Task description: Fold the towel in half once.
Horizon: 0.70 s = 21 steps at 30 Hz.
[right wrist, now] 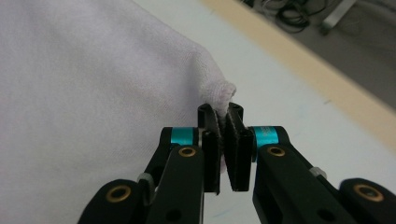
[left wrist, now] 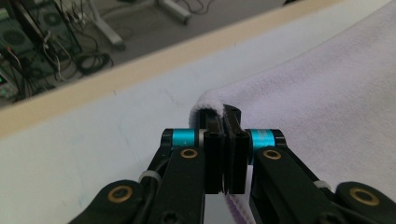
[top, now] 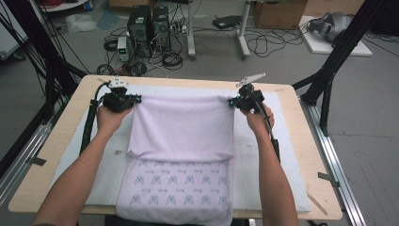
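Two corners of the towel [top: 181, 125] are pinched, one by the left gripper [top: 133, 100], one by the right gripper [top: 234, 101], mid-fold; next, lay them evenly on the desk [top: 301, 122].

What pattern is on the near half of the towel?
Rows of small blue logo prints on pale lilac towel, clearest in the high view.

A light wooden table [top: 301, 141] carries a white mat [top: 110, 165] over most of its top. On the grey floor beyond its far edge stand two black computer towers [top: 149, 28] among tangled cables [top: 171, 60]. The white legs of a desk [top: 242, 35] rise to their right. A cardboard box [top: 277, 14] sits far right, with black frame struts [top: 336, 56] on both sides.
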Tool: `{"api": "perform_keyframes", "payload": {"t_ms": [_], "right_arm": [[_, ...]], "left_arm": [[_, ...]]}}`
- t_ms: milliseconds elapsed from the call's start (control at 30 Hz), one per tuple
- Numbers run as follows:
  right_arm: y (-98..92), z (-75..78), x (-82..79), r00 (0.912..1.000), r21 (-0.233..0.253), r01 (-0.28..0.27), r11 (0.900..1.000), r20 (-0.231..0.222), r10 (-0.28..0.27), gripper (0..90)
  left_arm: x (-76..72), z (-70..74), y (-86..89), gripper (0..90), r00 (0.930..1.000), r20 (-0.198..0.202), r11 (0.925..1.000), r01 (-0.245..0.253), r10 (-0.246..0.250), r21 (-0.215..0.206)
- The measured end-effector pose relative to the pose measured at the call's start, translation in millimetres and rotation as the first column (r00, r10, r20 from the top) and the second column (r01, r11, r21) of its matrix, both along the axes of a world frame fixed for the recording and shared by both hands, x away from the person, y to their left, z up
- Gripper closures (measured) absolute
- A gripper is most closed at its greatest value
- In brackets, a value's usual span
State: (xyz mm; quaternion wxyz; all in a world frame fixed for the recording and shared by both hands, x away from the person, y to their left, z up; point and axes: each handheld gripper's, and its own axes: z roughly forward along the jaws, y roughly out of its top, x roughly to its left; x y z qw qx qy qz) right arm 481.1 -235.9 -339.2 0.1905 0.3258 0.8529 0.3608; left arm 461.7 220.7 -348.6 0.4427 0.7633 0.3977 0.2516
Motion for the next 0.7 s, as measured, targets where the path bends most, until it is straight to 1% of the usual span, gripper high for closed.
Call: {"api": "perform_keyframes", "payload": {"t_ms": [33, 100, 133, 167, 200, 233, 267, 300, 333, 367, 400, 433, 467, 500, 567, 600, 633, 667, 700], "right_arm": [[-2.0, 10.3, 3.9, 0.9999, -0.001, 0.006, 1.0, 0.009, -0.006, 86.5], [-4.5, 28.2, 9.8, 0.9993, -0.009, 0.016, 1.0, 0.033, -0.016, 86.2], [-5.7, 34.1, 12.2, 0.9987, -0.005, 0.008, 1.0, 0.05, -0.007, 84.3], [-6.3, 37.6, 14.4, 0.9989, 0.009, 0.023, 1.0, 0.04, -0.023, 75.7], [-6.8, 37.3, 15.8, 0.9975, 0.022, 0.04, 0.999, 0.058, -0.041, 65.9], [-8.0, 34.3, 17.4, 0.9981, 0.038, 0.045, 0.998, 0.04, -0.047, 62.5], [-8.9, 28.9, 18.2, 0.9987, 0.051, 0.048, 0.998, 0.011, -0.049, 58.6], [-9.2, 22.0, 17.2, 0.9985, 0.048, 0.054, 0.997, -0.001, -0.054, 55.7], [-9.5, 14.8, 15.2, 0.9984, 0.047, 0.055, 0.997, -0.018, -0.054, 55.6], [-10.2, 7.3, 11.4, 0.9988, 0.052, 0.045, 0.998, -0.019, -0.045, 55.4], [-10.1, 0.2, 7.5, 0.9988, 0.048, 0.042, 0.998, -0.029, -0.041, 53.6], [-10.6, -6.8, 3.1, 0.9986, 0.05, 0.042, 0.998, -0.034, -0.04, 52.7], [-11.4, -13.3, -0.7, 0.9982, 0.054, 0.038, 0.998, -0.048, -0.036, 51.7], [-12.0, -19.6, -4.6, 0.9981, 0.051, 0.034, 0.998, -0.054, -0.031, 50.4], [-11.2, -28.2, -8.6, 0.9906, 0.04, 0.026, 0.999, -0.136, -0.02, 45.1], [-10.5, -31.3, -12.4, 0.9904, 0.029, 0.017, 0.999, -0.137, -0.013, 46.5], [-10.1, -34.0, -19.3, 0.995, 0.028, 0.005, 1.0, -0.1, -0.003, 48.8], [-9.7, -36.4, -25.5, 0.9966, 0.038, -0.002, 0.999, -0.082, 0.005, 48.9], [-9.3, -39.1, -29.4, 0.996, 0.04, -0.012, 0.999, -0.088, 0.016, 48.5]], "left_arm": [[0.0, 0.0, 0.0, 87.9, 1.0, 0.0, 1.0, 0.0, 0.0, 0.0], [5.7, 18.1, -1.4, 87.7, 0.9995, 0.031, 1.0, 0.004, -0.004, 0.002], [8.9, 24.2, -1.9, 87.1, 0.9991, 0.042, 1.0, 0.0, 0.0, 0.005], [12.4, 27.2, -2.5, 82.5, 0.999, 0.043, 0.9999, -0.011, 0.01, 0.011], [15.8, 27.2, -2.8, 72.7, 0.9993, 0.03, 0.9994, -0.024, 0.023, 0.025], [18.6, 24.6, -1.9, 65.7, 0.9996, 0.007, 0.999, -0.029, 0.029, 0.035], [21.3, 14.4, 1.4, 61.3, 0.9988, -0.043, 0.9989, -0.022, 0.024, 0.042], [21.3, 14.4, 1.4, 60.1, 0.9988, -0.043, 0.9989, -0.022, 0.024, 0.042], [20.2, 8.3, 3.0, 59.6, 0.9985, -0.049, 0.9988, -0.019, 0.022, 0.046], [17.7, 1.9, 5.0, 58.7, 0.9986, -0.05, 0.9992, -0.016, 0.018, 0.037], [13.0, -9.9, 9.5, 57.0, 0.9973, -0.073, 0.9991, -0.01, 0.013, 0.041], [13.0, -9.9, 9.5, 55.3, 0.9973, -0.073, 0.9991, -0.01, 0.013, 0.041], [7.7, -20.0, 12.8, 53.6, 0.9954, -0.096, 0.9992, -0.006, 0.009, 0.041], [4.0, -24.0, 14.4, 52.2, 0.995, -0.099, 0.999, 0.001, 0.004, 0.045], [-4.5, -31.9, 16.2, 49.4, 0.9937, -0.111, 0.9994, 0.013, -0.009, 0.034], [-9.3, -36.0, 16.2, 49.0, 0.993, -0.116, 0.9988, 0.026, -0.021, 0.04], [-9.3, -36.0, 16.2, 48.4, 0.993, -0.116, 0.9988, 0.026, -0.021, 0.04], [-19.4, -43.3, 15.6, 47.6, 0.9916, -0.121, 0.9975, 0.051, -0.045, 0.048], [-24.6, -46.4, 15.5, 47.3, 0.9907, -0.123, 0.9968, 0.064, -0.058, 0.047]]}}
